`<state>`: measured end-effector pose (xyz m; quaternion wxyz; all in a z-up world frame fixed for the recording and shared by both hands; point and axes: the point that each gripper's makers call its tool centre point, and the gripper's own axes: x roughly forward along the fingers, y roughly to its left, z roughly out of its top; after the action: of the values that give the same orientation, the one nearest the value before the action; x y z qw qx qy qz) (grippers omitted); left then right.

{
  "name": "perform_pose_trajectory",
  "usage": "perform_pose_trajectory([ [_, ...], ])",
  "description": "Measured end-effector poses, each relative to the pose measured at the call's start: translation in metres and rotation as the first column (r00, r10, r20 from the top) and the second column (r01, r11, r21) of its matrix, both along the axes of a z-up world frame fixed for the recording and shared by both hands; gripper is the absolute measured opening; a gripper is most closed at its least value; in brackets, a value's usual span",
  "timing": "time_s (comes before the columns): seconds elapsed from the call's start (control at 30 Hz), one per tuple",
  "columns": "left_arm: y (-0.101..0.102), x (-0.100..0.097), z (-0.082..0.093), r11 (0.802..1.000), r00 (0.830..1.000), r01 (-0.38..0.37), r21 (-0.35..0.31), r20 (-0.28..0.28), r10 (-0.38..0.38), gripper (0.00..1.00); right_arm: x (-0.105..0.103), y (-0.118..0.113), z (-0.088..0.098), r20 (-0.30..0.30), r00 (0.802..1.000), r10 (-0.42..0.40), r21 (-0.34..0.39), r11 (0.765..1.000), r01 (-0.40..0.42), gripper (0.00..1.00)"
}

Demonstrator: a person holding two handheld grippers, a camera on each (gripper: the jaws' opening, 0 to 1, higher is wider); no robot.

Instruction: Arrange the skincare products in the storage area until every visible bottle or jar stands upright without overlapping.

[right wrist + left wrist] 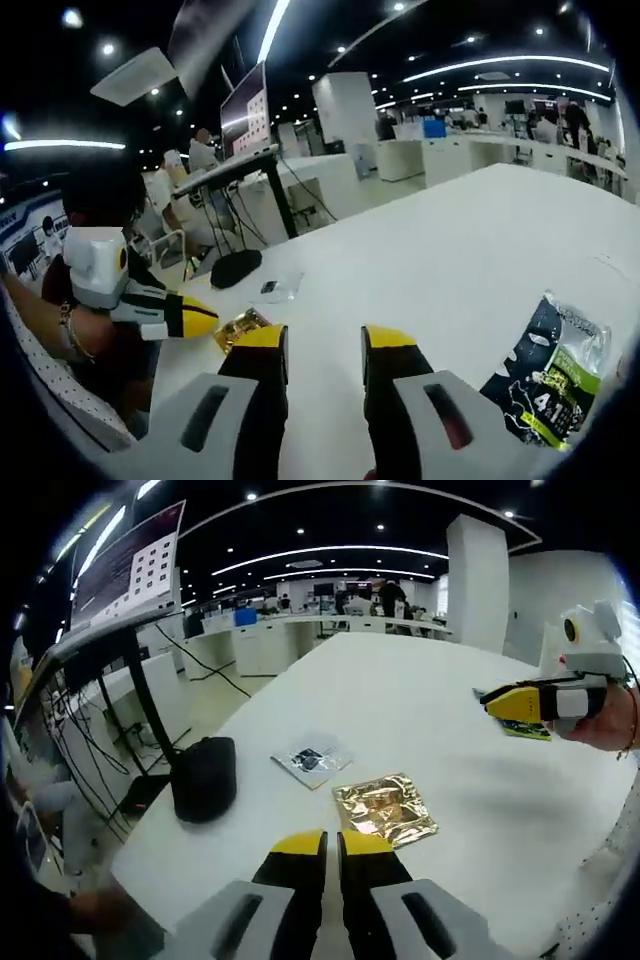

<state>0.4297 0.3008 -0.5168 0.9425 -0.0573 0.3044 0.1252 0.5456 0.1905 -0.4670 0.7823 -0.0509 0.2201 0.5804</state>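
- Sachets, rather than bottles or jars, are being shown on the white counter [420, 700] in both views.
- In the left gripper view, the left gripper [332, 845] is being held low over the near edge of the counter, its yellow-tipped jaws brought almost together with only a thin slit between them and nothing gripped.
- A gold foil sachet [385, 808] is lying flat just ahead of the left gripper's tips, slightly to their right and apart from them.
- A clear sachet with a dark print [312, 760] is lying just beyond the gold one, ahead and a little left of the jaws; the two are near each other without overlapping.
- A black pouch [204, 777] is sitting at the counter's edge, ahead-left of the left gripper.
- The right gripper [492, 702] is being seen far to the right in that view, held in a hand [605, 725]; a dark sachet with green print [527, 729] is lying just under it, though contact cannot be told.
- In the right gripper view, the right gripper [325, 345] is being held with its jaws clearly parted and empty over bare counter.
- The dark sachet with green print is lying flat to the right of the right gripper's jaws, close beside the right one.
- The left gripper is being seen to the left there, just above the gold foil sachet.
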Motion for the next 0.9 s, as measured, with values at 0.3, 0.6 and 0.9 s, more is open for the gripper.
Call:
perform_pose_trajectory([
  [0.3,-0.001,0.004,-0.009,0.998,0.998,0.052,0.037,0.027,-0.053,0.04,-0.013,0.007,-0.015,0.005,0.998,0.064,-0.101,0.993,-0.063,0.28],
  [0.6,-0.002,0.003,-0.009,0.991,0.993,0.105,0.084,0.053,-0.11,0.01,-0.031,0.029,-0.03,-0.073,0.993,0.095,-0.124,0.987,-0.103,0.28],
  [0.9,-0.001,0.004,-0.01,0.984,0.984,0.14,0.113,0.092,-0.15,0.01,-0.041,0.053,-0.034,-0.093,0.986,0.135,-0.118,0.982,-0.145,0.28],
])
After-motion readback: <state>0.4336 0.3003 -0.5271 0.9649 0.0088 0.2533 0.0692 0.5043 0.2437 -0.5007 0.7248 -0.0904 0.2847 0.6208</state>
